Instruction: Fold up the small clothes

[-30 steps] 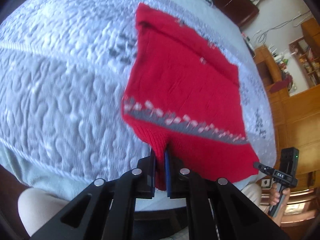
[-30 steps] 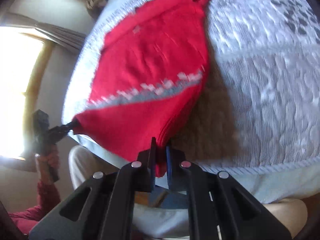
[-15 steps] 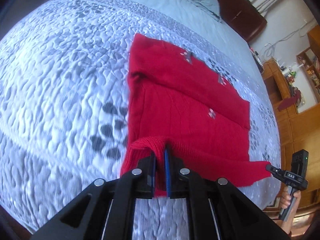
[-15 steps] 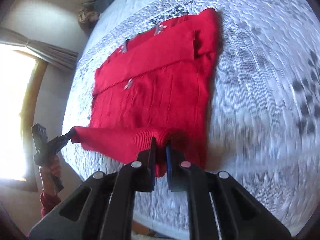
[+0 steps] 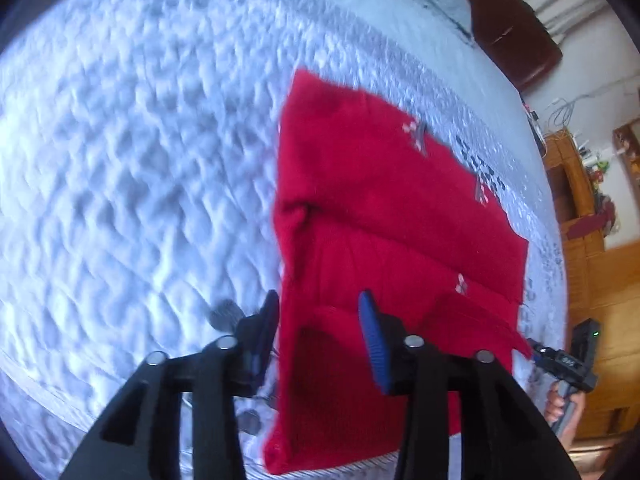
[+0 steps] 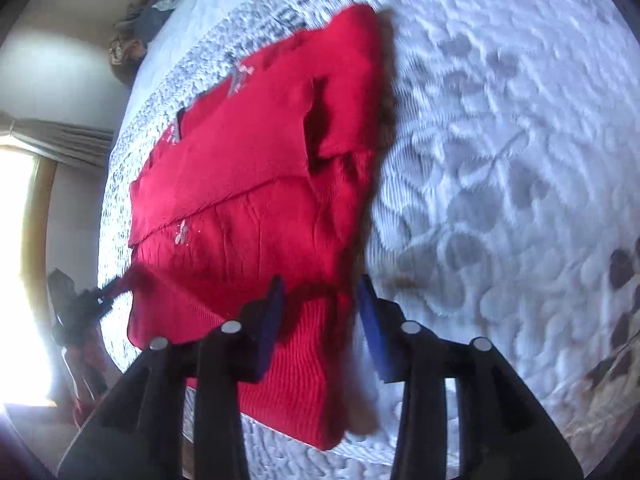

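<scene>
1. The bed [image 5: 120,160] with a white quilted cover fills most of both views; in the right wrist view it takes the right side of the frame [image 6: 500,140].
2. The red sweater [image 5: 380,220] lies folded on the cover, in the centre and right of the left wrist view, and in the centre left of the right wrist view [image 6: 248,168]. Small white and grey motifs show on it.
3. The left gripper [image 5: 318,320], at the bottom centre, has its jaws wide apart over the near sweater edge and holds nothing.
4. The right gripper [image 6: 320,306] is also spread wide, gripping nothing, above the ribbed hem.
5. A wooden cabinet [image 5: 592,280] stands at the right edge.
</scene>
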{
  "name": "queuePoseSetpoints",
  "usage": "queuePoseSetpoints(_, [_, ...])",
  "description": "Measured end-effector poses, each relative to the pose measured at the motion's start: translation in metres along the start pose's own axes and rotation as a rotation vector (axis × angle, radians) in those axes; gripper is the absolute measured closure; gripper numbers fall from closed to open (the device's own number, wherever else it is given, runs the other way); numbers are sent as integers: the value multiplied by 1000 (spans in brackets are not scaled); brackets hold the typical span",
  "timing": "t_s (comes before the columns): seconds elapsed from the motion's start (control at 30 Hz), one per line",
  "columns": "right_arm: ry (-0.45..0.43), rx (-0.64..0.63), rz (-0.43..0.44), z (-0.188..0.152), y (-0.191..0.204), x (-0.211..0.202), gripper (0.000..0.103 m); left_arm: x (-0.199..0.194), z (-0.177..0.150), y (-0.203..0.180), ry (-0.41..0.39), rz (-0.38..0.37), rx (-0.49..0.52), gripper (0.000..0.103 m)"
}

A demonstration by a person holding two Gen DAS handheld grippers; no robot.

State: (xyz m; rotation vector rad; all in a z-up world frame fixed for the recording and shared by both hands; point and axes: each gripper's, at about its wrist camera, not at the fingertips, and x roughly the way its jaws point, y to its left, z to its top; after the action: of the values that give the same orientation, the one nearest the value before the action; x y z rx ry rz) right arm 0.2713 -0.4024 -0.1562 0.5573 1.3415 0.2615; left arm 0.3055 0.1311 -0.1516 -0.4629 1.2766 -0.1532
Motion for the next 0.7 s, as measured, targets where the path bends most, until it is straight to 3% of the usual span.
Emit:
queuePoseSetpoints(0.1, [-40, -84, -38, 3, 8, -11, 68, -9, 3, -11, -29, 6, 121, 60])
queuePoseSetpoints(0.23, [-33, -174, -2, 6, 22, -10, 62, 2, 0, -29, -31, 31, 292, 59])
queuePoseSetpoints(0.33, [-16, -224, -8, 9, 31, 1, 51, 18, 0, -30, -3, 22, 311, 59])
queuePoseSetpoints(0.57, [25, -255, -49, 20, 37, 32, 49, 52, 2, -39, 27, 76, 365, 59])
queuePoseSetpoints(0.67, [33, -292, -71, 21, 42, 41, 50, 58, 1, -42, 26, 98, 397, 63])
queuePoseSetpoints(0.7, [32, -315, -79, 20, 46, 43, 54, 58, 0, -44, 20, 110, 414, 72])
